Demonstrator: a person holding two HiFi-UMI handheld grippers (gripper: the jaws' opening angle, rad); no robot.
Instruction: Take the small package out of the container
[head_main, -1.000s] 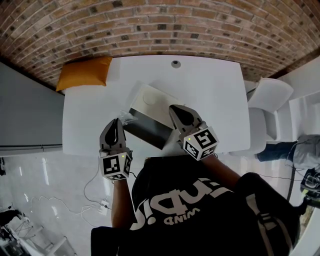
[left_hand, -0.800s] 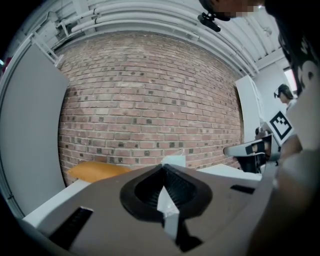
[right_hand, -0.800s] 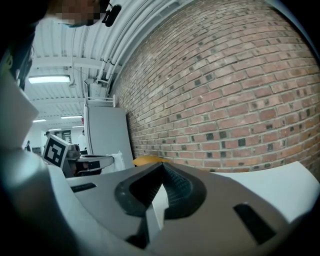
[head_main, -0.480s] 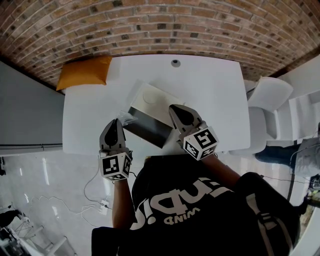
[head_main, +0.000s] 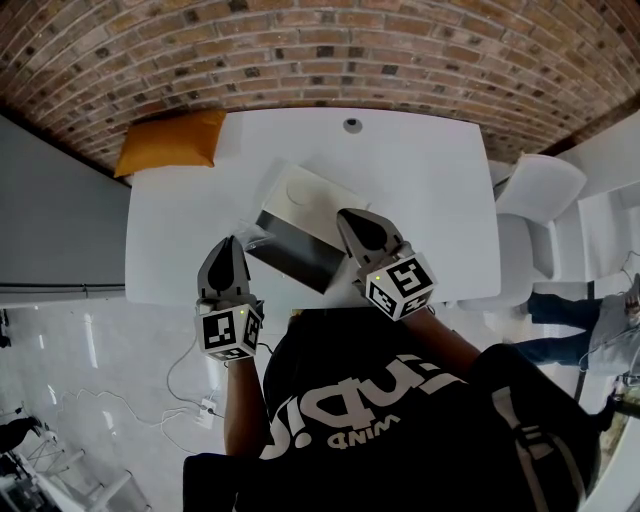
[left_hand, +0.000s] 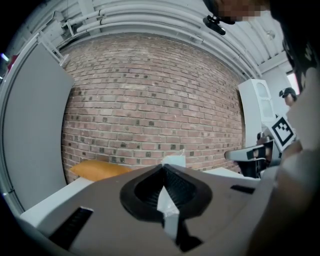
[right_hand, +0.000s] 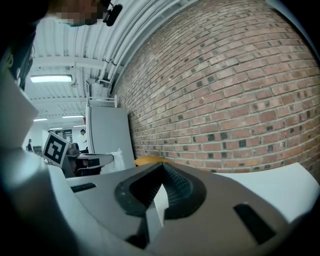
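The container (head_main: 300, 215) is a flat white box with a dark grey inside, lying in the middle of the white table (head_main: 430, 190). My left gripper (head_main: 232, 242) hovers at its left corner, shut on the small clear package (head_main: 250, 237). The package (left_hand: 174, 160) sticks up past the closed tips of the left gripper (left_hand: 164, 166). My right gripper (head_main: 346, 216) is at the container's right edge. In the right gripper view, the right gripper (right_hand: 162, 165) is shut on a thin white edge (right_hand: 159, 200) of the container. That view also shows the left gripper (right_hand: 95, 161) and the package (right_hand: 117, 155).
An orange cushion (head_main: 170, 143) lies at the table's far left corner, against the brick wall. A small round fitting (head_main: 351, 126) sits at the table's far edge. A white chair (head_main: 535, 200) stands to the right. Cables (head_main: 195, 400) lie on the floor below the left gripper.
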